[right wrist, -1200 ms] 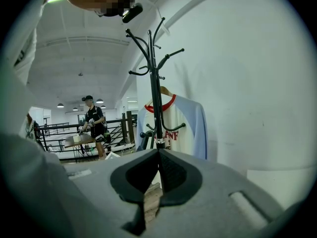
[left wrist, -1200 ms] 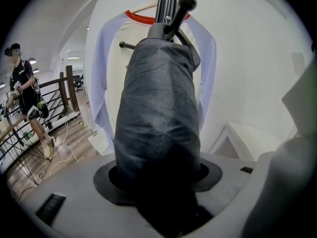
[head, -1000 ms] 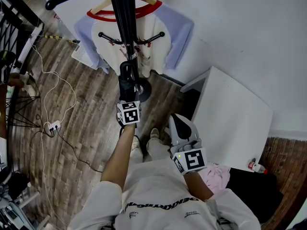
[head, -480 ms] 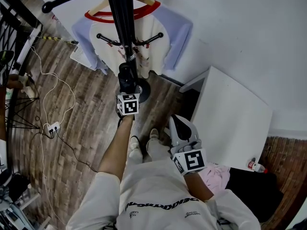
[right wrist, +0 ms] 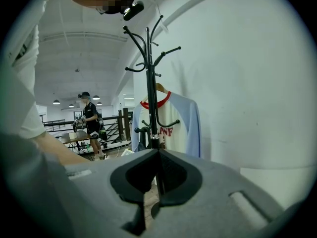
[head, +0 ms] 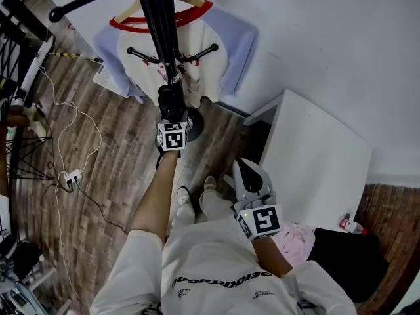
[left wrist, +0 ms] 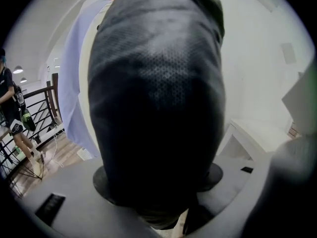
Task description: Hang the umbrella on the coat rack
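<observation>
A folded black umbrella (head: 171,101) sits between the jaws of my left gripper (head: 172,121), which is shut on it. It is held right against the black coat rack (head: 159,25), just below the lower hooks and above the round base (head: 195,125). The umbrella (left wrist: 158,108) fills most of the left gripper view. My right gripper (head: 240,165) hangs near my waist, shut and empty. The right gripper view shows the coat rack (right wrist: 150,83) standing upright by the white wall, beyond the right gripper (right wrist: 157,151).
A white T-shirt (head: 200,41) with lavender sleeves hangs on a hanger on the rack. A white table (head: 315,156) stands to the right. Cables and a power strip (head: 71,174) lie on the wooden floor at left, beside a black railing (head: 20,38). Another person (right wrist: 90,123) stands far off.
My left gripper has carried the umbrella further away from me, closer in to the rack's pole. The right gripper has stayed where it was.
</observation>
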A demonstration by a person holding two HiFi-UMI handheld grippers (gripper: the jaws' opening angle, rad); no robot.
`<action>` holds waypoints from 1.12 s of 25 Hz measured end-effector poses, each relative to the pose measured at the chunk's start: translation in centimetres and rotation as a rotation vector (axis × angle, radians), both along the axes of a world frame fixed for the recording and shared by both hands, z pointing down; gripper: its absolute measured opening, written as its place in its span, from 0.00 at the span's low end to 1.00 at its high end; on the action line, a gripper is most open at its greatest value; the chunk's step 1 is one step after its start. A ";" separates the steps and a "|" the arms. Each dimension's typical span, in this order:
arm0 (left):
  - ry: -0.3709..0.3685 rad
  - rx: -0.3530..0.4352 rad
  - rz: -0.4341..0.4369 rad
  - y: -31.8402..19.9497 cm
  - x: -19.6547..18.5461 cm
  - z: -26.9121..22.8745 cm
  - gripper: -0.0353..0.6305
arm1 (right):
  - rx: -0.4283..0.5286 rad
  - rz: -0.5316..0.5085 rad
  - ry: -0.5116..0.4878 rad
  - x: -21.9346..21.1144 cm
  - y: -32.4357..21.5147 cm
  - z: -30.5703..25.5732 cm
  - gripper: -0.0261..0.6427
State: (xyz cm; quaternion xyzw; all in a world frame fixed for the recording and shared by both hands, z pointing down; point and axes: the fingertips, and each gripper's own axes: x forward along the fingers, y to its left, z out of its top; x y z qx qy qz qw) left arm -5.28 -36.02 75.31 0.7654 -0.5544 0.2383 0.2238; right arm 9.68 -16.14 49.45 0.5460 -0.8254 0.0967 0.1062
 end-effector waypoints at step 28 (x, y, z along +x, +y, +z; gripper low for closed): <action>0.178 0.019 -0.044 0.5 0.8 -5.4 0.62 | 0.042 0.011 -0.020 0.4 1.7 -1.8 0.04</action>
